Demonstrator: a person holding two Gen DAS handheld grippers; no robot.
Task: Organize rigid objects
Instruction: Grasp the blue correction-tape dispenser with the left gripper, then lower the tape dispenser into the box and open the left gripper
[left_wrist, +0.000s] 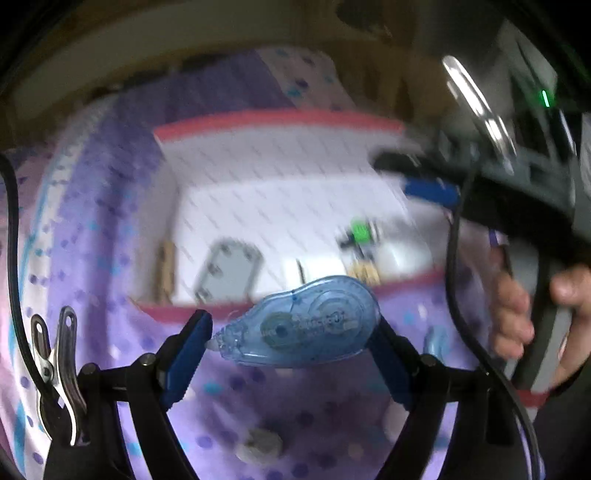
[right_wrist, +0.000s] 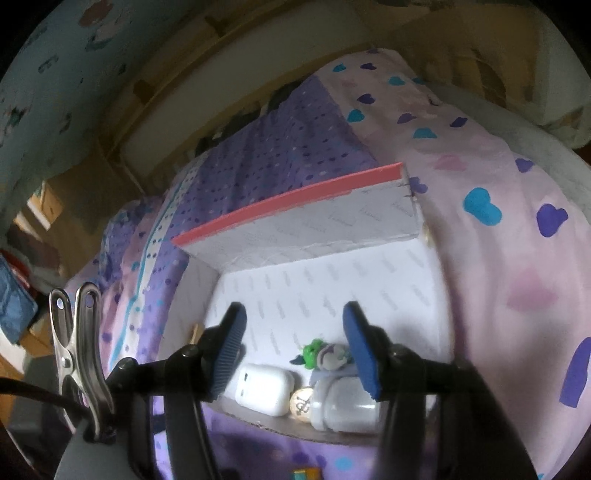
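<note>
Between your left gripper's (left_wrist: 291, 339) blue pads sits the blue tape dispenser (left_wrist: 303, 325), low in the middle of the left wrist view. Its rounded end rests against the right-hand pad, while its clear tip is just short of the left-hand pad, so the jaws stand wide and do not pinch it; whether it is being carried cannot be told from this view. Behind it, in the centre of the frame, lies the open white box (left_wrist: 280, 192) with a pink rim, on the purple dotted bedspread (left_wrist: 92, 206). Inside the box, blurred, are a grey case (left_wrist: 229, 273) and a green item (left_wrist: 360, 230). At the right edge your right hand (left_wrist: 532, 325) grips the other tool's handle.

In the right wrist view your right gripper (right_wrist: 295, 350) has its jaws about half open with nothing between them, over the box's near edge. Below them lie a white earbud case (right_wrist: 264, 393), a coin-like disc (right_wrist: 301, 402), a pale bottle (right_wrist: 347, 404) and a green-and-grey figure (right_wrist: 325, 352).
</note>
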